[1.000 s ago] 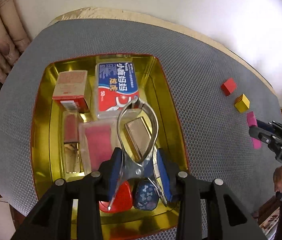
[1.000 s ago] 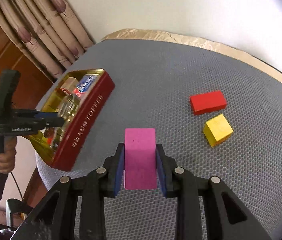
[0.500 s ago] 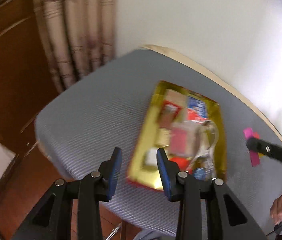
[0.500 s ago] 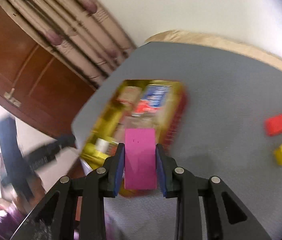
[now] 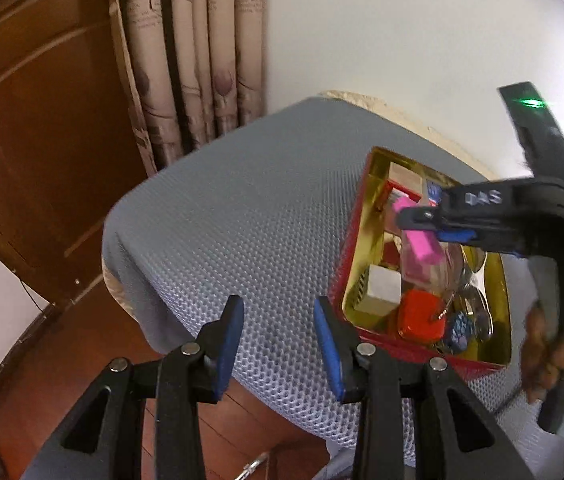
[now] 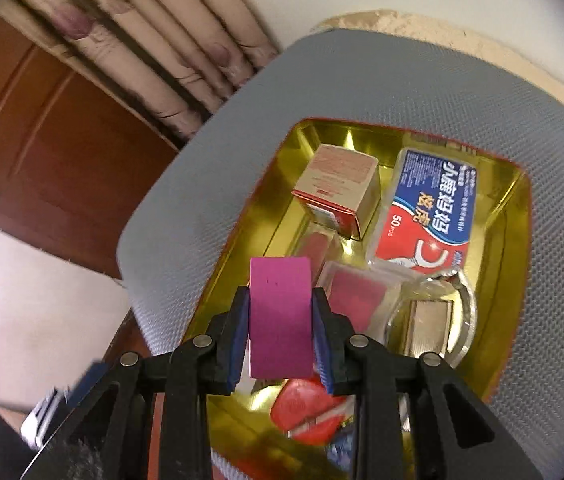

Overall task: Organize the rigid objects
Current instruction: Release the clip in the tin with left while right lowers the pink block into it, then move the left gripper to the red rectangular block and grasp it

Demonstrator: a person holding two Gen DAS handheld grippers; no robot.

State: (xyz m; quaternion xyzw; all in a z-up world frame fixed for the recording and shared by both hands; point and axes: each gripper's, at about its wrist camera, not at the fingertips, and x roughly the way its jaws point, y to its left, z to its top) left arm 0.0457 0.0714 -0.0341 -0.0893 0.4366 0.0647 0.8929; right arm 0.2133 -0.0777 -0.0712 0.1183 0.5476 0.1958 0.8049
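The right claw (image 6: 280,332) gripped the pink block (image 6: 279,320) above the tin (image 6: 522,216), which held a floss pack (image 6: 430,212), carton (image 6: 338,188) and red case (image 6: 306,404). The left claw (image 5: 277,344) gaped empty beside the tin.

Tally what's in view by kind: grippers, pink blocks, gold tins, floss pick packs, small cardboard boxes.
grippers: 2, the left gripper and the right gripper
pink block: 1
gold tin: 1
floss pick pack: 1
cardboard box: 1
Total: 6
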